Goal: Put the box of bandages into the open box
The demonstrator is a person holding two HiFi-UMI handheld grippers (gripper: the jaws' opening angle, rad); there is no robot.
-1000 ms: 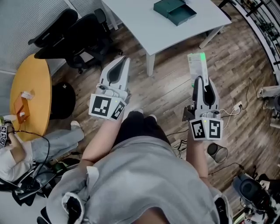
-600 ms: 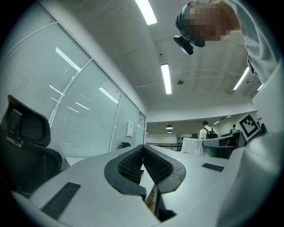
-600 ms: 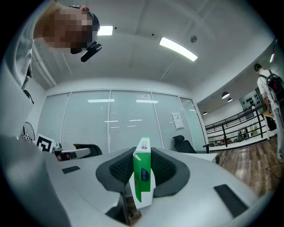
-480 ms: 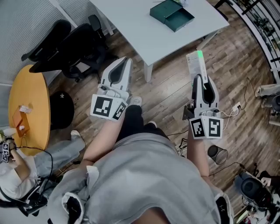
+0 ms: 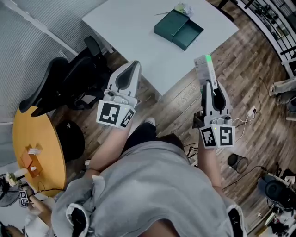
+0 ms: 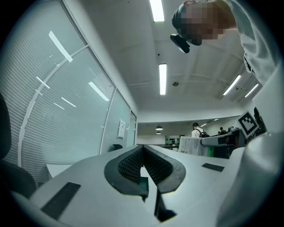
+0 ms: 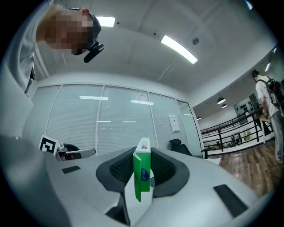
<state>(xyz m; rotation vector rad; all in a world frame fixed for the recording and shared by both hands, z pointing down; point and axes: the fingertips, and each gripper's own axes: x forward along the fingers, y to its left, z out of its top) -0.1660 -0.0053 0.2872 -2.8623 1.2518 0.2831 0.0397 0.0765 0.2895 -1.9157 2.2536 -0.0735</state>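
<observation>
The box of bandages (image 5: 206, 69), white and green, sticks up out of my right gripper (image 5: 208, 86), which holds it over the wooden floor just short of the white table (image 5: 134, 28). In the right gripper view the pads press on the box of bandages (image 7: 141, 177) from both sides, and the jaws of the right gripper (image 7: 143, 155) are closing a little on it. The open box (image 5: 179, 29), dark green with its lid folded back, lies on the table's far part. My left gripper (image 5: 133, 65) is shut and holds nothing; the left gripper (image 6: 142, 148) shows its pads meeting.
Black office chairs (image 5: 69, 88) stand left of the table. A round orange table (image 5: 37, 148) with small items is at the lower left, a person beside it. Cables and a small bin (image 5: 238, 162) lie on the floor at right. A small item (image 5: 182, 9) sits behind the open box.
The table and open box have shifted lower and nearer in the head view, and the chairs and orange table have slid down and left. Both grippers keep their pose, the right still holding the bandage box.
</observation>
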